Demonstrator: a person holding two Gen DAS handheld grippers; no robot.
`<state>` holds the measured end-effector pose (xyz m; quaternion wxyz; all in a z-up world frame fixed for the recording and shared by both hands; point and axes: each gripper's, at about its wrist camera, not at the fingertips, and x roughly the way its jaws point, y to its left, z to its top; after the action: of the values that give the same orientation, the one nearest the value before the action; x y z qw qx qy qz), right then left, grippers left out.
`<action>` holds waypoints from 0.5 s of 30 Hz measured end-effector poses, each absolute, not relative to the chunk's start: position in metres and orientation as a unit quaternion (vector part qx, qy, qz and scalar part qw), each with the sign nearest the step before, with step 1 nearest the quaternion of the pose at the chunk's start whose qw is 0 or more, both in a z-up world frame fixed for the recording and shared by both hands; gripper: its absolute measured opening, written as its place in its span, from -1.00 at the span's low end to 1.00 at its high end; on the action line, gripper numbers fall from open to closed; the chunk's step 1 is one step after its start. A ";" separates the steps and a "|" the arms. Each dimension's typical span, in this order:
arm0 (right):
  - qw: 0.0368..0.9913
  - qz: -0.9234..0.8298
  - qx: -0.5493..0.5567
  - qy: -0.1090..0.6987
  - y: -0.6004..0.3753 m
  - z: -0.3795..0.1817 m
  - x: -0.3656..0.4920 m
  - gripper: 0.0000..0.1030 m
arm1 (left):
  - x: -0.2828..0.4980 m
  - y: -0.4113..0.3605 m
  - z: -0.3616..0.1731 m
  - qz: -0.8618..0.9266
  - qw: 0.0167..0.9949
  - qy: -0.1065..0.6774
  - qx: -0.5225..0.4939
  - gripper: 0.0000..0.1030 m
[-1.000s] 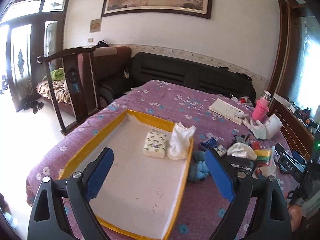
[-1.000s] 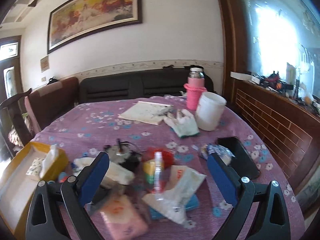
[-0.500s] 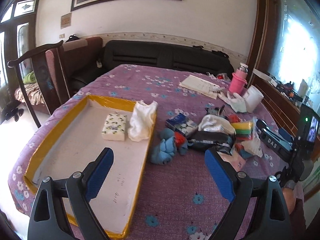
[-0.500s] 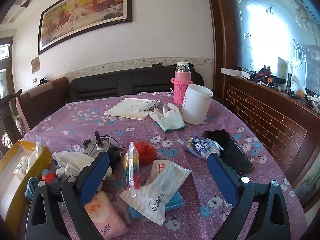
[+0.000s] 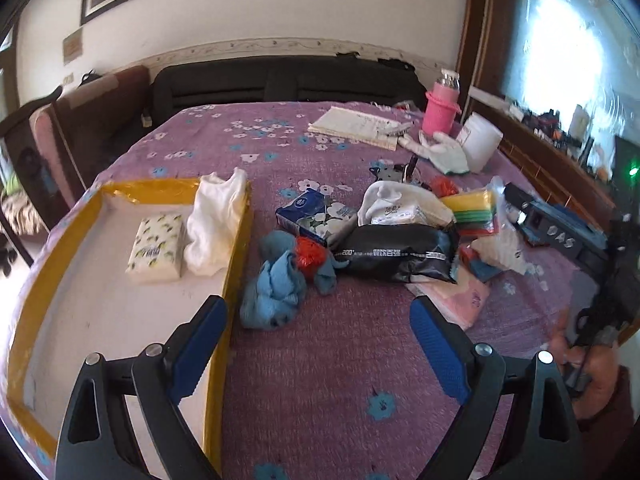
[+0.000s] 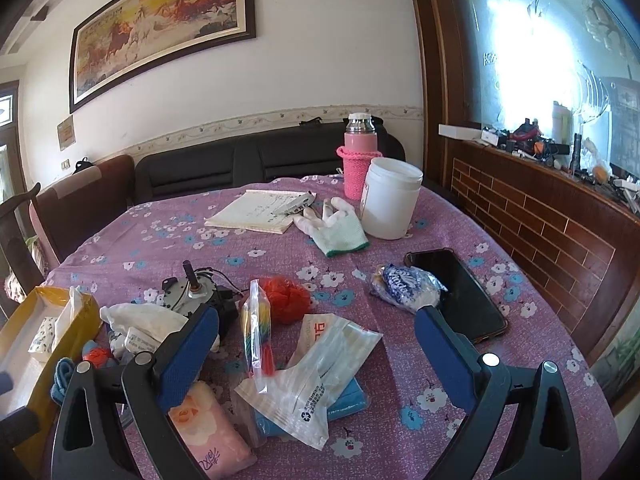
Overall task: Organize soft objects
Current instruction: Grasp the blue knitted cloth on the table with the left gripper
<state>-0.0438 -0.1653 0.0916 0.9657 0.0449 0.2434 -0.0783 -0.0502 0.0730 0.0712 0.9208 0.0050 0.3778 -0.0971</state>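
Blue cloth (image 5: pixel 276 284), red clump half-hidden

A lived-in home, most likely a sitting or dining room, is shown. A large framed painting of horses (image 6: pixel 160 28) is hung on the white wall at the upper left of the right wrist view, with a black sofa (image 6: pixel 256 160) set below it and a wooden chair (image 6: pixel 24 236) seen at the left edge. The middle of both views is filled by a table under a purple flowered cloth (image 5: pixel 328 380), on which a pink flask (image 6: pixel 358 160), a notepad (image 6: pixel 256 212) and a phone (image 6: pixel 456 292) are scattered.
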 end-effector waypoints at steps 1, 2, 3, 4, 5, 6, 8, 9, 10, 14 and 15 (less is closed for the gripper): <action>0.965 -0.078 0.047 0.245 -0.166 0.091 -0.043 0.94 | -0.044 0.072 0.069 -0.101 0.917 0.385 0.009 0.79; 0.965 -0.078 0.048 0.246 -0.167 0.091 -0.043 0.94 | -0.036 0.071 0.065 -0.106 0.913 0.394 0.011 0.78; 0.965 -0.078 0.049 0.246 -0.167 0.091 -0.043 0.94 | -0.028 0.069 0.061 -0.114 0.909 0.402 0.010 0.78; 0.964 -0.079 0.052 0.247 -0.169 0.091 -0.043 0.94 | -0.023 0.069 0.057 -0.120 0.906 0.407 0.009 0.77; 0.964 -0.079 0.053 0.248 -0.170 0.090 -0.043 0.94 | -0.016 0.067 0.052 -0.125 0.902 0.413 0.009 0.77; 0.964 -0.078 0.055 0.249 -0.170 0.090 -0.043 0.94 | -0.011 0.066 0.048 -0.127 0.899 0.419 0.012 0.77; 0.963 -0.078 0.059 0.252 -0.172 0.089 -0.042 0.94 | 0.000 0.067 0.035 -0.124 0.886 0.447 0.016 0.77; 0.962 -0.078 0.061 0.254 -0.173 0.089 -0.041 0.94 | 0.002 0.069 0.033 -0.119 0.883 0.454 0.019 0.77; 0.961 -0.078 0.062 0.257 -0.173 0.088 -0.040 0.94 | 0.003 0.070 0.031 -0.118 0.881 0.458 0.023 0.77; 0.958 -0.078 0.062 0.269 -0.173 0.085 -0.037 0.94 | 0.000 0.077 0.031 -0.144 0.870 0.472 0.009 0.77; 0.957 -0.077 0.063 0.272 -0.173 0.084 -0.036 0.94 | 0.001 0.079 0.032 -0.151 0.868 0.474 0.001 0.77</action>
<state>-0.0357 -0.1730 0.0840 0.9571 0.0625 0.2724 -0.0770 0.0006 0.0795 0.0322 0.8675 0.0011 0.4738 -0.1515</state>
